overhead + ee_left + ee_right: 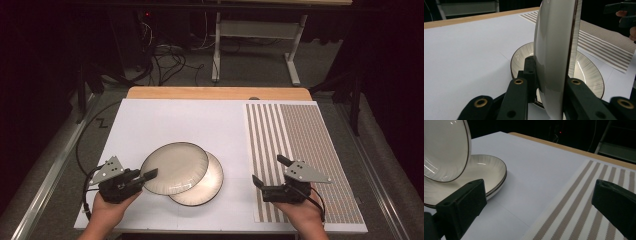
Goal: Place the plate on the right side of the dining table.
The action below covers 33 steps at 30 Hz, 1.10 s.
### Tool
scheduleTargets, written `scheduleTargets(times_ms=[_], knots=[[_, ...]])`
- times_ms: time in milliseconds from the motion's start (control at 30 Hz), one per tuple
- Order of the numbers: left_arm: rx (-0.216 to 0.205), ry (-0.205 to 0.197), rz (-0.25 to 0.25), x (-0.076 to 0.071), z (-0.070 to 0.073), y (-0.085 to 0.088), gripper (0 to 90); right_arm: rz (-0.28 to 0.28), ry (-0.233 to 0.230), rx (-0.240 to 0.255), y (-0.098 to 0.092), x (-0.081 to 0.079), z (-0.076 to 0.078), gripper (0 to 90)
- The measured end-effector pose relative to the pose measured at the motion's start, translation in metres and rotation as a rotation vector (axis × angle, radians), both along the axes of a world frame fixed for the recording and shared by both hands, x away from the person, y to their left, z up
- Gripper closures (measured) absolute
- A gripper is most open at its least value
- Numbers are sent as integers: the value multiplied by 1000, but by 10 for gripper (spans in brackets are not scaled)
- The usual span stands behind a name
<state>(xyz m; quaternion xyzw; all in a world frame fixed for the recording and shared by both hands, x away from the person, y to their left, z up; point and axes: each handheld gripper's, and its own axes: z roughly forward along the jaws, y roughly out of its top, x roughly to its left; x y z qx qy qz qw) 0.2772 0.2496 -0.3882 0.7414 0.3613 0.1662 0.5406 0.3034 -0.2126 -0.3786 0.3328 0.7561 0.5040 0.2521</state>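
The left gripper (146,176) pinches the rim of the top plate (175,167) and holds it up, tipped. Under it, a second plate (207,187) lies on the white table (175,120). The right gripper (270,171) hangs wide open, holding nothing, over the striped mat (305,135).

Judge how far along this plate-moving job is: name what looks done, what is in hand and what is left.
Done: the left hand-held gripper has clamped the top plate by its rim and tilted it up off the lower plate.
In hand: that raised plate.
Left, probably: setting plates on the striped placemat, which has no plate on it; the right hand-held gripper waits open over it.
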Motion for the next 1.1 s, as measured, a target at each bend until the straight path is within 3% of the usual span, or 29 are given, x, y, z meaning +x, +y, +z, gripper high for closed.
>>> scheduleTargets(times_ms=[500, 1100], knots=[[10, -1, -3, 0, 1, 0, 787, 111, 1, -19, 59, 12, 1, 11], [15, -3, 1, 0, 0, 1, 786, 196, 44, -17, 107, 27, 2, 133]])
